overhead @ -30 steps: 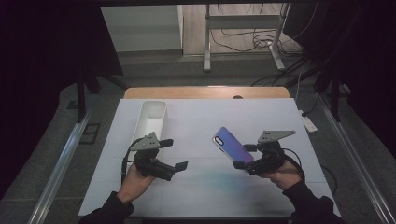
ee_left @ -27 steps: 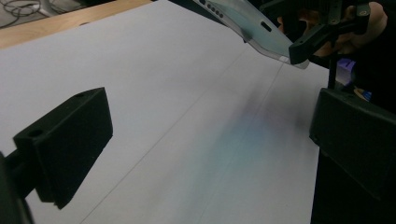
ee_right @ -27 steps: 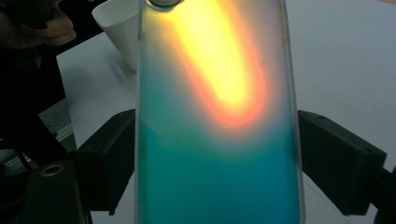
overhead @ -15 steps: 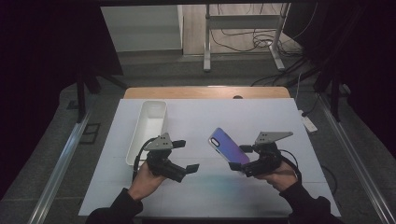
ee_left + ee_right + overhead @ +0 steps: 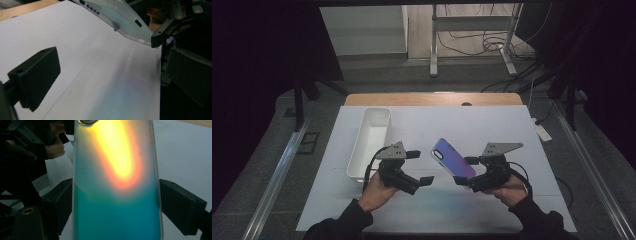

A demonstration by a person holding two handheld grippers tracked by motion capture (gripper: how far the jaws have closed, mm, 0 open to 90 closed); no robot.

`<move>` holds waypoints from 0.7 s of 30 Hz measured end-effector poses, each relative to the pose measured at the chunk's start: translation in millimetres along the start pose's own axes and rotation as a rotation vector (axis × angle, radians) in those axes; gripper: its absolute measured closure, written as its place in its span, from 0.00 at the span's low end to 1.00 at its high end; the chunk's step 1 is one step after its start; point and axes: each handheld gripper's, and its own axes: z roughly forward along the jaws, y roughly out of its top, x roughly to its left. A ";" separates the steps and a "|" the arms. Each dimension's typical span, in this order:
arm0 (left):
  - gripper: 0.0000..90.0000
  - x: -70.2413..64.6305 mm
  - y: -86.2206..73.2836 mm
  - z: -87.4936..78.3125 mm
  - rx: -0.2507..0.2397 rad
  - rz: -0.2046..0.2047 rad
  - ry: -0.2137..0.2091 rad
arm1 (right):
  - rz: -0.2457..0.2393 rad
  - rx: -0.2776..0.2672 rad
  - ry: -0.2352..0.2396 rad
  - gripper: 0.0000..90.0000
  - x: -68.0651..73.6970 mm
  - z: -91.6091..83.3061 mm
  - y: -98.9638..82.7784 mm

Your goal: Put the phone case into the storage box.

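Observation:
A phone case [image 5: 453,158] with a purple-blue iridescent back is held tilted above the white tabletop [image 5: 492,125], with my right gripper [image 5: 466,171] shut on its lower end. In the right gripper view the case [image 5: 117,182] glows yellow to teal between the two black jaws of the right gripper [image 5: 117,206]. My left gripper [image 5: 420,167] is open just left of the case, not touching it. The left gripper view shows its jaws wide apart at the left gripper [image 5: 112,75], the case [image 5: 120,17] ahead and above, and the right gripper [image 5: 163,33] clamped on it.
A long white tray [image 5: 360,135] lies at the table's left, just behind the left hand. A wooden strip [image 5: 432,98] edges the far side. A white power strip [image 5: 542,131] lies off the right edge on the floor.
The left gripper has moved right, closer to the case. The right gripper has carried the case slightly left. Both keep their jaw states.

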 end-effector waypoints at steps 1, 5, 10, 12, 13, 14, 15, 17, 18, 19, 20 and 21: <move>0.01 -0.4 0.5 1.3 0.002 0.000 -0.003 | -0.002 -0.002 0.001 0.18 0.6 0.3 0.1; 0.01 -0.9 2.7 5.6 0.004 0.006 -0.023 | -0.012 -0.005 0.009 0.19 2.8 1.4 0.5; 0.02 -1.2 5.9 10.2 -0.004 0.003 -0.051 | -0.018 -0.004 0.015 0.19 5.0 3.0 0.6; 0.02 -1.2 7.5 12.5 -0.003 0.005 -0.061 | -0.025 -0.003 0.016 0.19 5.9 3.6 0.6; 0.02 -1.1 8.1 13.6 -0.002 0.005 -0.064 | -0.026 -0.003 0.016 0.18 6.2 3.7 0.7; 0.02 -1.0 8.5 14.4 -0.002 0.004 -0.070 | -0.027 -0.002 0.017 0.18 6.4 3.7 0.7; 0.02 -0.8 8.9 15.3 0.000 0.003 -0.082 | -0.028 -0.002 0.017 0.18 6.4 3.7 0.7; 0.02 -0.5 9.5 16.1 0.003 0.003 -0.101 | -0.027 -0.003 0.017 0.19 6.3 3.7 0.5; 0.03 -0.5 9.5 16.1 0.003 0.003 -0.101 | -0.027 -0.003 0.017 0.19 6.3 3.7 0.5; 0.06 -0.9 10.5 15.7 0.005 0.001 -0.113 | -0.028 -0.006 0.022 0.19 6.3 3.5 0.5; 0.09 -1.1 11.0 14.9 0.002 0.003 -0.123 | -0.028 -0.009 0.026 0.18 6.4 3.4 0.5; 0.12 -1.1 11.0 14.9 0.002 0.003 -0.123 | -0.028 -0.009 0.026 0.18 6.4 3.4 0.5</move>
